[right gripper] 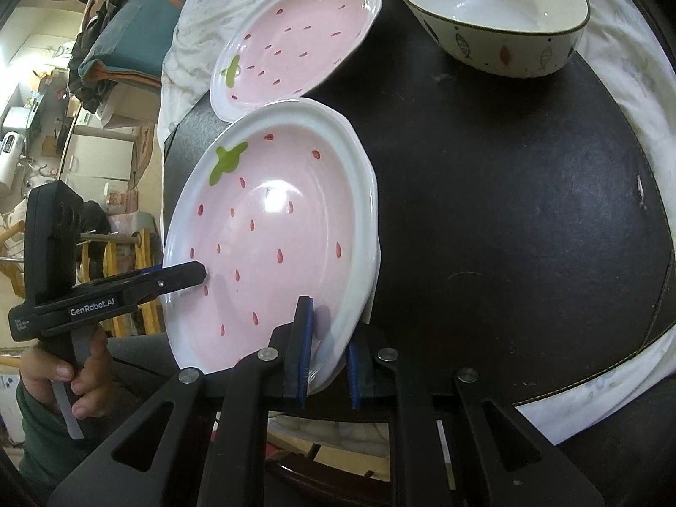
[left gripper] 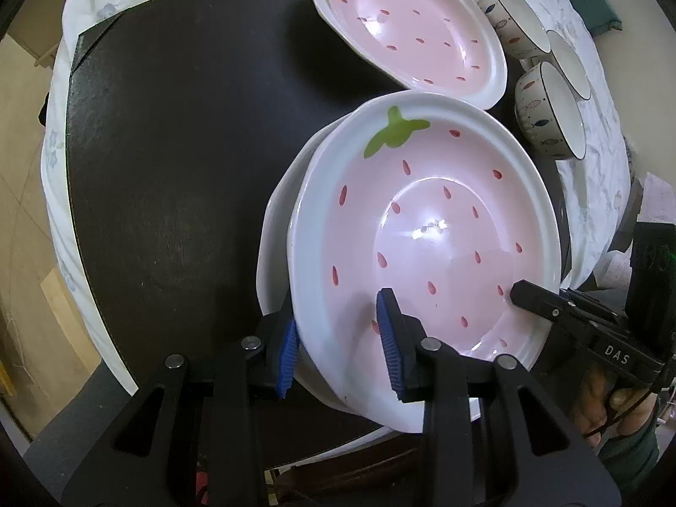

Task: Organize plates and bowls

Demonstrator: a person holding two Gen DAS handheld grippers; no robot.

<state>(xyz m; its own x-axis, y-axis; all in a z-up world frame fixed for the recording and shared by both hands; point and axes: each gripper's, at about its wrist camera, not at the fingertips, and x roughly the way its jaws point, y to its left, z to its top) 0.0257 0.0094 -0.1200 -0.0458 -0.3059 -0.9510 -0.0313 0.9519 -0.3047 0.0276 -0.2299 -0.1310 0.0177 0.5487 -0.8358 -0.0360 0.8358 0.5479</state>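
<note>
- The left gripper [left gripper: 338, 338] is clamped on the near rim of the near strawberry plate [left gripper: 422, 228], one blue pad under the rim and one on the pink inside.
- The right gripper [right gripper: 327, 346] pinches the same plate [right gripper: 274, 236] at another part of its near rim, one finger inside the plate, the other outside beneath the rim.
- This plate sits tilted over the dark round mat [left gripper: 181, 169], with another white rim [left gripper: 274, 228] showing directly beneath it; whether they touch cannot be told.
- A second strawberry plate [left gripper: 405, 29] lies farther off, its edge just beside the held plate's far rim.
- Three fish-patterned bowls [left gripper: 549, 114] stand in a row to the right of the far plate, on the white cloth [left gripper: 600, 135].
- In the right wrist view, one bowl [right gripper: 494, 12] lies far and right of the held plate.
</note>
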